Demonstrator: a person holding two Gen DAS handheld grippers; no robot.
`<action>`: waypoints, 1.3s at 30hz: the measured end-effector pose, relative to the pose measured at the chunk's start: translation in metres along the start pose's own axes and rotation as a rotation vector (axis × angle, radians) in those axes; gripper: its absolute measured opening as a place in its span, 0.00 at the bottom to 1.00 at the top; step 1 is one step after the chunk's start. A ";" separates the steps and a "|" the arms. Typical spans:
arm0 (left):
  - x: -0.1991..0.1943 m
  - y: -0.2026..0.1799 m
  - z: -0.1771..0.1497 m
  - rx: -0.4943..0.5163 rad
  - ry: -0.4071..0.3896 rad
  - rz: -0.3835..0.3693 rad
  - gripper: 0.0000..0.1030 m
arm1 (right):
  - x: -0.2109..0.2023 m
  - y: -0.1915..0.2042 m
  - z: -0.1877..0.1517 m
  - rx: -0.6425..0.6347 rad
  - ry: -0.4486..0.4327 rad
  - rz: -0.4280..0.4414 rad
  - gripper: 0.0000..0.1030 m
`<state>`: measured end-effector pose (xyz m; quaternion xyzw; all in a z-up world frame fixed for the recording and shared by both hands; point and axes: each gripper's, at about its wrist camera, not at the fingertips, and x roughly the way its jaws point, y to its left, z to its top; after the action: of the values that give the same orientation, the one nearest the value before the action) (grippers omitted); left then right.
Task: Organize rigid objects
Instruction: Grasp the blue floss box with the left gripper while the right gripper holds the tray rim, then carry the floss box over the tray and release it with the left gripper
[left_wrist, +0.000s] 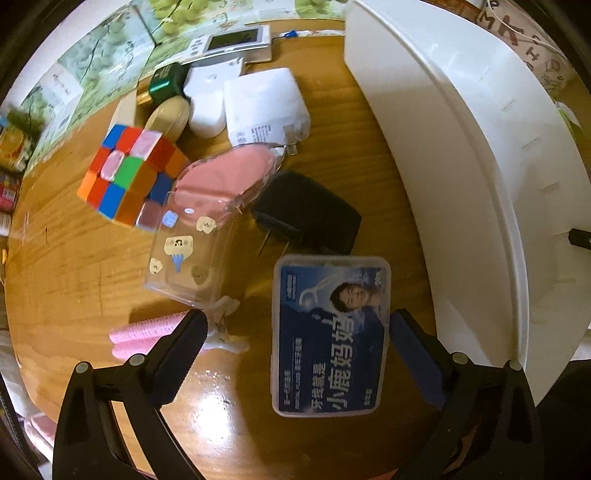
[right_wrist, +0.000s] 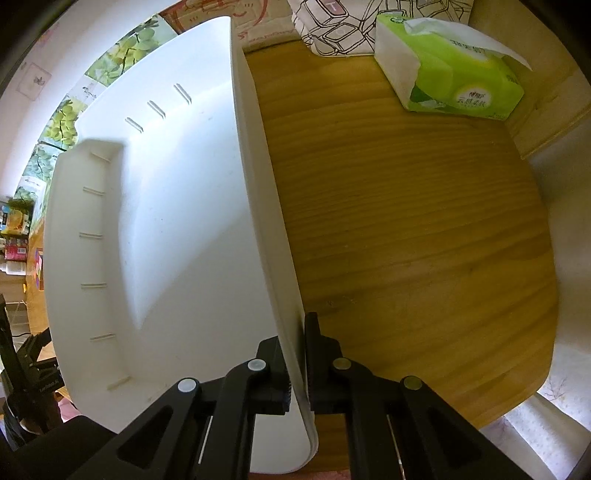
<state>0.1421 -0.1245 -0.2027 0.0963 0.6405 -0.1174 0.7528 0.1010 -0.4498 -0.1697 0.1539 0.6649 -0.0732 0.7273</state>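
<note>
Left wrist view: left gripper (left_wrist: 295, 354) points down at the wooden table (left_wrist: 74, 266), jaws wide, nothing between the pads pressing. The floss box (left_wrist: 330, 334) lies flat between the fingers; the right finger looks just beside its edge, the left finger stands clear of it. No grip yet.

Right wrist view: right gripper (right_wrist: 297, 354) is clamped on the rim of the white bin (right_wrist: 177, 221), one finger inside the wall, one outside. Bin interior looks empty from here.

Step, as I read it: right hand steadies the bin, left lines up the first pick, the floss box. Next move likely needs the left gripper centred over the box's short width, lowered to the table, then closed. The box is hard plastic with a slick lid, so it should take a firm squeeze but could skate if caught off-centre.

Clearances:
- Black charger (left_wrist: 310, 214) sits just past the box's far end, prongs toward the clear case (left_wrist: 207, 229). Not in the jaw path.
- Pink comb (left_wrist: 147, 332) and a white clip (left_wrist: 221, 332) lie close by the left finger; it could nudge them on descent.
- Bin wall is close on the right, so a short lift and carry.
- Cube (left_wrist: 129, 173) and the white adapters (left_wrist: 266, 107) are well clear.
- Table right of the bin is open up to the tissue pack (right_wrist: 450, 66).
</note>
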 end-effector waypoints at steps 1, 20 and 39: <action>-0.002 -0.001 0.000 0.011 -0.007 0.000 0.91 | 0.001 0.000 0.000 0.001 0.000 0.001 0.06; 0.004 -0.017 0.011 0.003 0.073 -0.036 0.63 | 0.001 -0.002 0.002 -0.011 0.002 -0.004 0.06; -0.058 -0.012 -0.004 -0.002 -0.095 -0.056 0.63 | 0.002 0.021 0.002 -0.069 0.002 -0.026 0.05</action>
<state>0.1258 -0.1315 -0.1464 0.0720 0.6065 -0.1423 0.7789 0.1098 -0.4305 -0.1688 0.1198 0.6697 -0.0595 0.7304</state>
